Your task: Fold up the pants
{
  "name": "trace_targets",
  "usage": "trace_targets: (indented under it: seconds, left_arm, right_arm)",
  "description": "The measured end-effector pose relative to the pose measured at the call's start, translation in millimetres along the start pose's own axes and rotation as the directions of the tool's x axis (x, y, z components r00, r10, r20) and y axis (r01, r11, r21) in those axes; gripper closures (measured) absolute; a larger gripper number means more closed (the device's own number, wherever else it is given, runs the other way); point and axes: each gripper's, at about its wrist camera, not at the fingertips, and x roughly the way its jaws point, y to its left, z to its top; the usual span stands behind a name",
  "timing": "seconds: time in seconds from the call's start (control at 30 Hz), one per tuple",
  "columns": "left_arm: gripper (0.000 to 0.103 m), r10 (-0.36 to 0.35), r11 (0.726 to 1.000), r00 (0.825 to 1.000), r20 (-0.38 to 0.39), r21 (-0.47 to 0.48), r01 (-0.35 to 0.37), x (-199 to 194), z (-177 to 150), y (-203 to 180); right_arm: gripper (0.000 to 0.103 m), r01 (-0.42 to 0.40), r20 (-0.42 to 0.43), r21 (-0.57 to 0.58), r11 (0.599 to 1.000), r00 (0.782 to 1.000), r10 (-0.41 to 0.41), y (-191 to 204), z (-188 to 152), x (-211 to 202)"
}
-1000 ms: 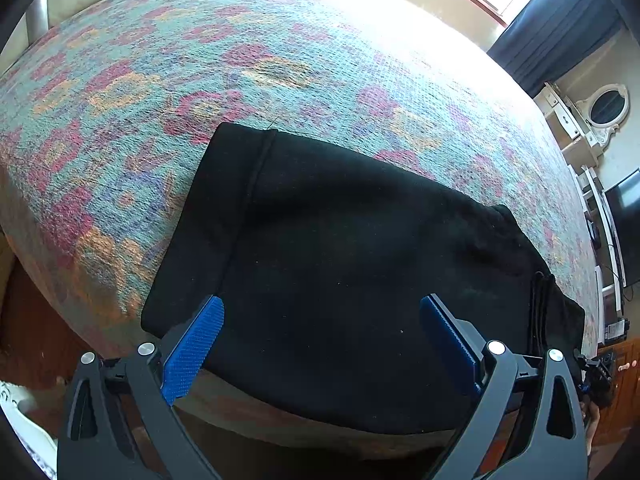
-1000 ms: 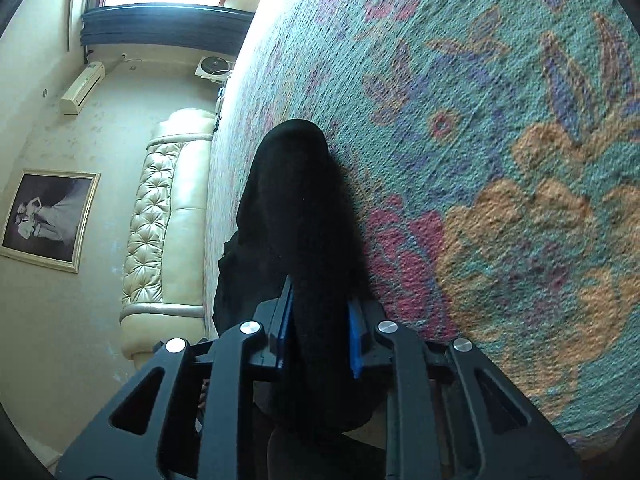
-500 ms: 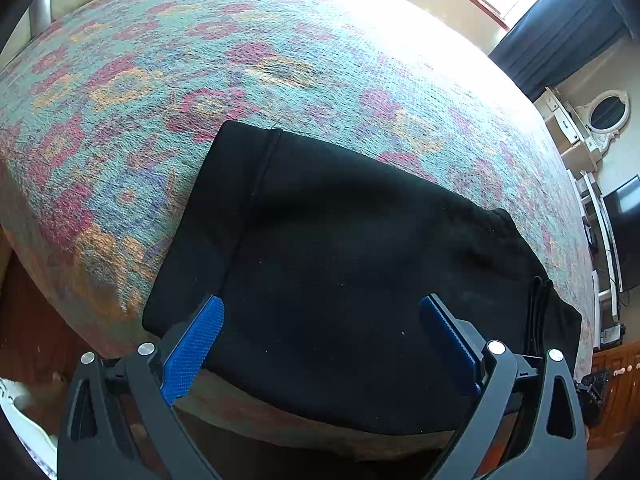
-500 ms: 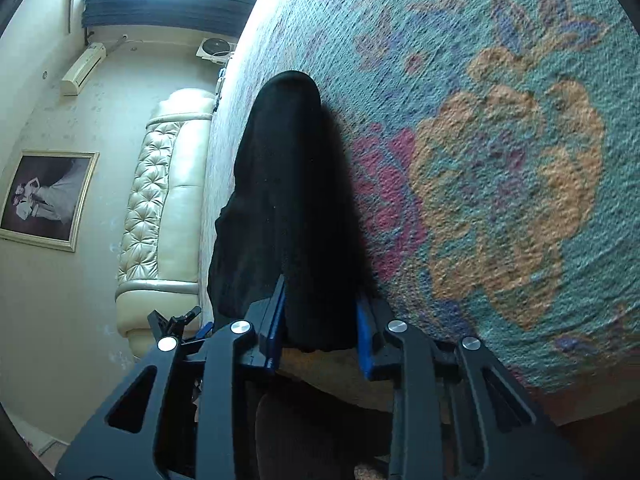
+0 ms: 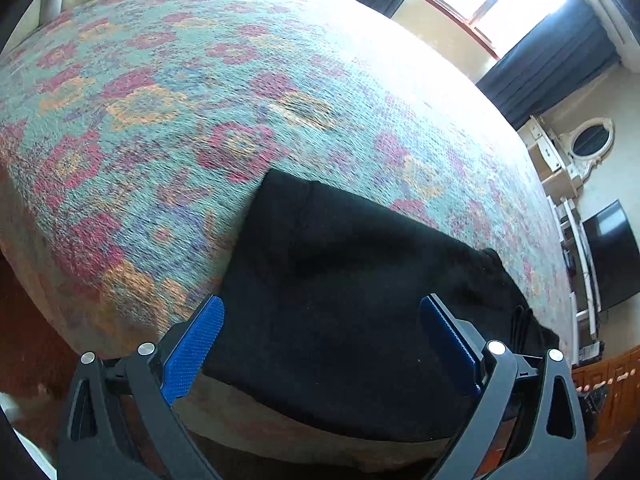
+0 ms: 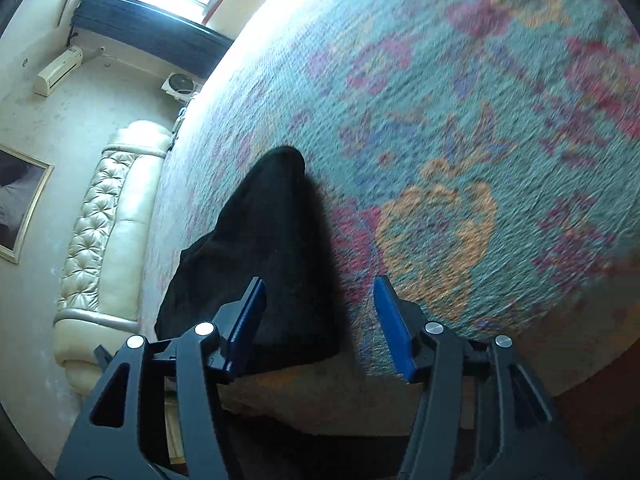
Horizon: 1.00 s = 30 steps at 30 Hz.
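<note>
The black pants (image 5: 360, 300) lie folded into a flat rectangle near the front edge of the bed, on a floral bedspread (image 5: 200, 100). My left gripper (image 5: 320, 332) is open and empty, hovering over the near edge of the pants. In the right wrist view the pants (image 6: 268, 248) show end-on as a dark folded stack. My right gripper (image 6: 318, 322) is open, and the right end of the pants sits loosely between and beyond its blue pads (image 6: 246, 324).
The bed edge runs just below both grippers, with dark floor beneath. A cream tufted headboard (image 6: 100, 232) stands at the left in the right wrist view. A dresser with an oval mirror (image 5: 592, 142) and a TV (image 5: 612, 256) stand at the right.
My right gripper has opened and let go of the pants' end, which now rests on the bed. My left gripper stays open and has shifted slightly.
</note>
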Motion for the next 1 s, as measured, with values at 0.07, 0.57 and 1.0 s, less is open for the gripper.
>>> trace_targets:
  seconds: [0.07, 0.57, 1.0]
  left_arm:
    - [0.006, -0.055, 0.995, 0.998, -0.003, -0.081, 0.054, -1.7, 6.3, 24.6]
    - [0.006, -0.339, 0.941, 0.93, -0.144, -0.074, 0.331, 37.5, 22.6, 61.4]
    - [0.006, -0.49, 0.87, 0.852, -0.187, -0.047, 0.49, 67.2, 12.8, 19.4]
  right_arm:
    - [0.039, 0.01, 0.062, -0.034, 0.999, 0.998, -0.008, 17.9, 0.3, -12.6]
    - [0.032, -0.156, -0.174, -0.15, 0.976, 0.976, 0.129, 131.4, -61.4, 59.8]
    - [0.031, -0.182, -0.259, -0.131, 0.975, 0.955, 0.144, 141.9, -82.2, 84.1]
